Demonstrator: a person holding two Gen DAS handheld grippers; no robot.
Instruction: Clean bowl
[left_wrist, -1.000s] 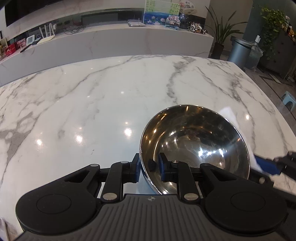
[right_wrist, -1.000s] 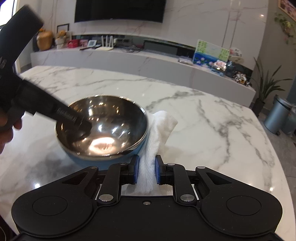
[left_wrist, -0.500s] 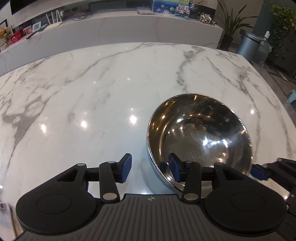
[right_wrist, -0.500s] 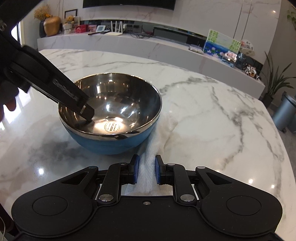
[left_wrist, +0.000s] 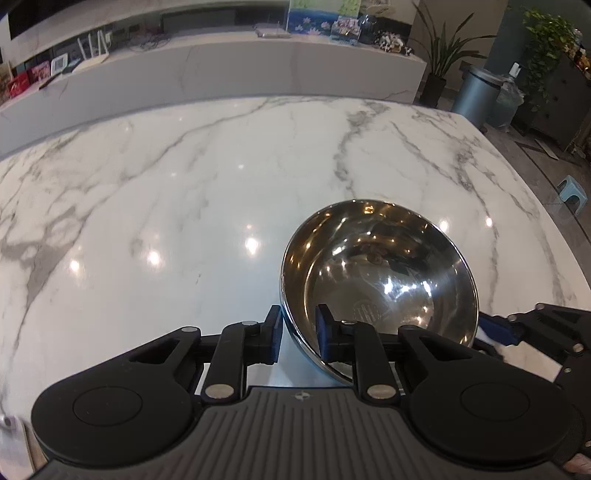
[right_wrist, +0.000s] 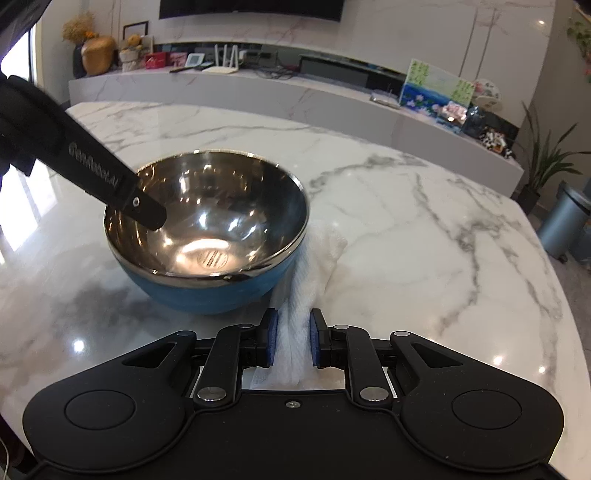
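A bowl (left_wrist: 376, 266), steel inside and blue outside, stands on the white marble table (left_wrist: 184, 206). My left gripper (left_wrist: 298, 332) is shut on its near rim, one finger inside and one outside. In the right wrist view that inner finger (right_wrist: 147, 210) reaches over the left rim of the bowl (right_wrist: 207, 221). My right gripper (right_wrist: 291, 339) is shut on a crumpled white cloth (right_wrist: 314, 266), which lies on the table against the bowl's right side. In the left wrist view the right gripper (left_wrist: 498, 330) shows just beyond the bowl's right edge.
A long marble sideboard (left_wrist: 221, 74) with routers, cards and pictures runs behind the table. A grey bin (left_wrist: 476, 92) and a potted plant (left_wrist: 443, 55) stand on the floor past the table's far right corner. The table's right edge (right_wrist: 554, 295) curves close by.
My left gripper let go of the bowl's rim, opened wide, then shut on it again. The bowl went from tilted to upright. The right gripper kept hold of the cloth.
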